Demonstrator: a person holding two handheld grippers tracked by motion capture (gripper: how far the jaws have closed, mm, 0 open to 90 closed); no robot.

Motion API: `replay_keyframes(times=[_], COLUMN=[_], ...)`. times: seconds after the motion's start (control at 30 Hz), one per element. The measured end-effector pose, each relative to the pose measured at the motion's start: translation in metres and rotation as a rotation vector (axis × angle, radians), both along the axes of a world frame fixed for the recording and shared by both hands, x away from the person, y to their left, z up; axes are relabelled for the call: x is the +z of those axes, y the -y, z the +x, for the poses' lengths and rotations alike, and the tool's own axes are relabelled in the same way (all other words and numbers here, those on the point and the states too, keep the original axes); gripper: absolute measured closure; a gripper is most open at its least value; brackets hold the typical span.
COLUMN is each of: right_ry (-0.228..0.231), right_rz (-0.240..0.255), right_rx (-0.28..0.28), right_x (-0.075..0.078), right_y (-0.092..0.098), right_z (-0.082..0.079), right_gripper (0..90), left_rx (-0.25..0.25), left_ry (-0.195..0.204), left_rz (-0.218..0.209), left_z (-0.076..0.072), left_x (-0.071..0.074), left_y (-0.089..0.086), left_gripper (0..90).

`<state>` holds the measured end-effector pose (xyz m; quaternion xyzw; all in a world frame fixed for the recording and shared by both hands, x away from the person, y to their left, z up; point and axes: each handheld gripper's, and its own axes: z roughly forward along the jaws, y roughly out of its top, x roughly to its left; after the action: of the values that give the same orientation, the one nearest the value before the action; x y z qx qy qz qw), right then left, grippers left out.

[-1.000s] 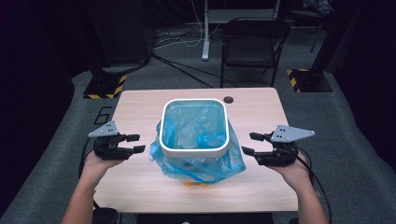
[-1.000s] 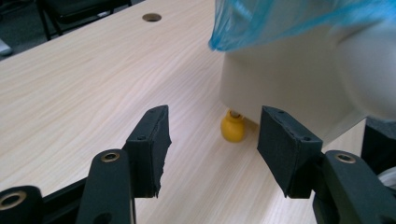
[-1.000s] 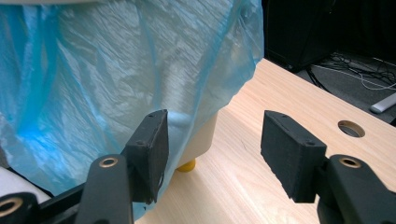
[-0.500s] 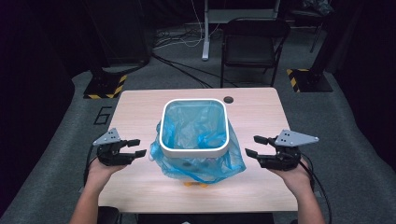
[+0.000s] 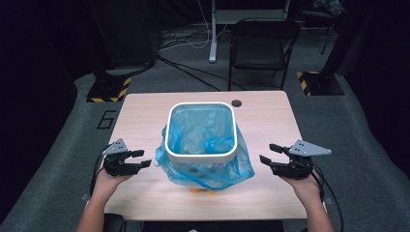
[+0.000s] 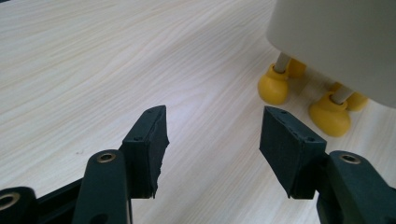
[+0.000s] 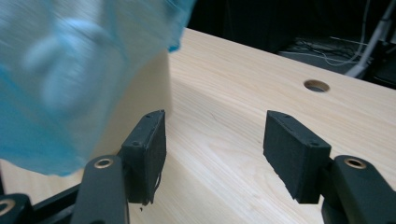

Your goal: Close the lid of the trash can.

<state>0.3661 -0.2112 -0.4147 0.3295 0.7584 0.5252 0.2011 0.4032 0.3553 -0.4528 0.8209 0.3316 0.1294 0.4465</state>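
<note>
1. A white square-mouthed plastic bin [image 5: 201, 155] stands in the middle of the pale wood-grain table [image 5: 261, 121], nearer the person's edge than the far one.
2. A thin blue plastic bag liner [image 5: 203, 130] sits inside the bin, and its loose edge is folded out over the rim and hangs down the outer walls, bunching widest at the near side.
3. The bin rests on small rounded yellow feet [image 6: 273, 87] — the left gripper view shows them under the white wall, on short pale stems.
4. The black two-jaw left gripper [image 5: 140, 159] sits low over the table just beside the bag's left side, apart from it; its jaws are spread, with only bare tabletop between them.
5. The black two-jaw right gripper [image 5: 270, 153] is at the bin's right, a little farther off from the hanging bag; its jaws have just been opening and stand wide apart — nothing between them.
6. In the right gripper view the blue liner hangs blurred at upper left, near the left jaw and not touching it.
7. A small round cable hole [image 5: 236, 103] lies in the table beyond the bin.
</note>
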Motion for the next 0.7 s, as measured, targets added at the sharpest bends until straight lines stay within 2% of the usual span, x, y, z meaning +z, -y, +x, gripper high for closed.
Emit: replay_keyframes(times=[0.4, 0.53, 0.7], right_ry=[-0.024, -0.036, -0.047], right_rz=[-0.038, -0.034, -0.049], right_rx=[-0.05, -0.063, -0.088], right_x=[-0.018, -0.025, -0.031], right_y=[0.004, 0.006, 0.012], right_z=[0.007, 0.009, 0.012], right_gripper=[38.0, 37.8, 36.7], left_rx=[0.036, 0.046, 0.049], left_ry=[-0.007, -0.01, -0.021], left_rz=[0.001, 0.015, 0.062], left_z=[0.002, 0.003, 0.006], left_x=[-0.009, -0.012, -0.017], left_y=[-0.007, -0.007, -0.005], left_gripper=[40.5, 40.4, 40.2])
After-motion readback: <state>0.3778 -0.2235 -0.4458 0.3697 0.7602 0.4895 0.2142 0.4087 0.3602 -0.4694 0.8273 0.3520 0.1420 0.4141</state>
